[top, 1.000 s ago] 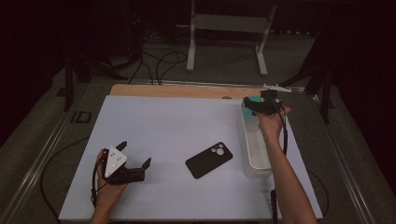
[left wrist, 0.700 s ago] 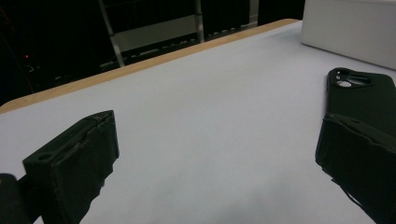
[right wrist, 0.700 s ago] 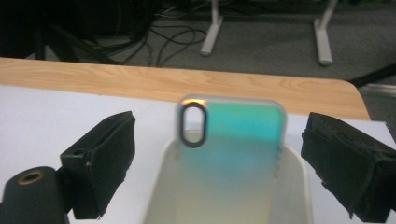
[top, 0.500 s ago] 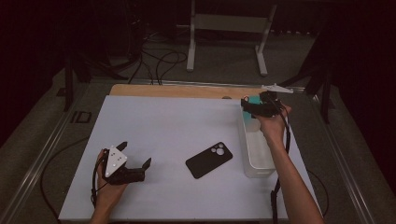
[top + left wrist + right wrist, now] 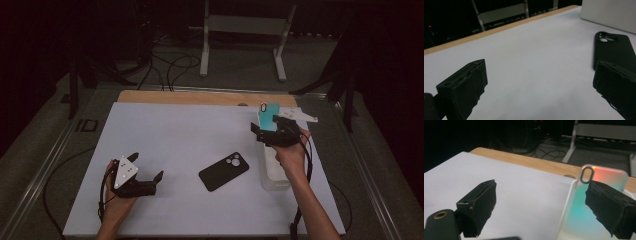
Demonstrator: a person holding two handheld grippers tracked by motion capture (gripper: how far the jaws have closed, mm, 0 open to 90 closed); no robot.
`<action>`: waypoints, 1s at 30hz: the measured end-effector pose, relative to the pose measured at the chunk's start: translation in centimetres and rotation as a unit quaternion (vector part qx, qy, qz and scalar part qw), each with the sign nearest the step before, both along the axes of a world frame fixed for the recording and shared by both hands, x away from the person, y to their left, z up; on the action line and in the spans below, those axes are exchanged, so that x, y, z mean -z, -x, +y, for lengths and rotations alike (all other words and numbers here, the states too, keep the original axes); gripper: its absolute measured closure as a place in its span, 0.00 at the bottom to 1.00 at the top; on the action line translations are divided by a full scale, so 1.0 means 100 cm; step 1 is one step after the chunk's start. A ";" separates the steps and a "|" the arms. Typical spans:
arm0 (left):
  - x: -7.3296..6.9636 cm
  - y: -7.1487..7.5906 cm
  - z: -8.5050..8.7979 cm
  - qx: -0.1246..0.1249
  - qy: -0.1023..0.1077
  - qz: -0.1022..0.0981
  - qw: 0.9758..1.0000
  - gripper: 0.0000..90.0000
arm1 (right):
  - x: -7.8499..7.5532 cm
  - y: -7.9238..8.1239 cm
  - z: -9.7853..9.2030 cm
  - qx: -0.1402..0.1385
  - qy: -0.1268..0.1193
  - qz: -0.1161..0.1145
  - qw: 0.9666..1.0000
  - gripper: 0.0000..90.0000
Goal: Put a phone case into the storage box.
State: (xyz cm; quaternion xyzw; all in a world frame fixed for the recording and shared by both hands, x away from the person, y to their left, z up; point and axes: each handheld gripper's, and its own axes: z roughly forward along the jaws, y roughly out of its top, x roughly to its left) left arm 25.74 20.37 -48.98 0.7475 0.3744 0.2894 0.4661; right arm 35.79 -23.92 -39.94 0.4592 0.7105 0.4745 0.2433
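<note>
A translucent teal phone case point(image 5: 269, 117) stands upright over the far end of a clear bin point(image 5: 274, 185) at the table's right. My right gripper point(image 5: 265, 134) is open. In the right gripper view the teal case point(image 5: 576, 215) sits just behind the right jaw of the right gripper point(image 5: 544, 207), and I cannot tell what holds it up. A black phone case point(image 5: 224, 171) lies flat mid-table. My left gripper point(image 5: 146, 167) rests open near the front left. The left gripper view has the left gripper point(image 5: 539, 82) with bare table between its jaws and the black case point(image 5: 614, 50) beyond.
The white table top point(image 5: 175, 135) has a wooden strip point(image 5: 200, 97) along its far edge. A metal stand point(image 5: 240, 25) and loose cables point(image 5: 170, 65) are on the floor beyond. The bin's wall point(image 5: 609, 12) is past the black case.
The right hand and gripper have drawn back toward the person and slightly left, and the teal case now stands more upright above the gripper. The left gripper has not moved.
</note>
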 end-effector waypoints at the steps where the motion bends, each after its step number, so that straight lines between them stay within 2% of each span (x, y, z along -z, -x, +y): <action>1: 0.000 0.000 0.000 0.002 -0.001 0.002 1.000 0.00 | 0.000 0.005 0.000 -0.005 0.003 -0.002 1.000 0.11; 6: -0.001 0.000 -0.001 0.007 0.003 0.004 1.000 0.00 | 0.006 0.029 0.000 -0.031 -0.004 -0.005 1.000 0.11; 17: -0.009 0.001 0.002 0.013 0.025 0.005 1.000 0.00 | 0.032 0.071 -0.009 -0.037 0.005 -0.023 0.999 0.11; 24: -0.016 0.002 0.001 0.019 0.033 0.003 0.999 0.00 | 0.046 0.086 -0.018 -0.047 0.001 -0.035 0.998 0.11; 30: -0.019 0.002 -0.001 0.025 0.033 0.004 0.999 0.00 | 0.057 0.099 -0.028 -0.041 -0.014 -0.050 0.998 0.11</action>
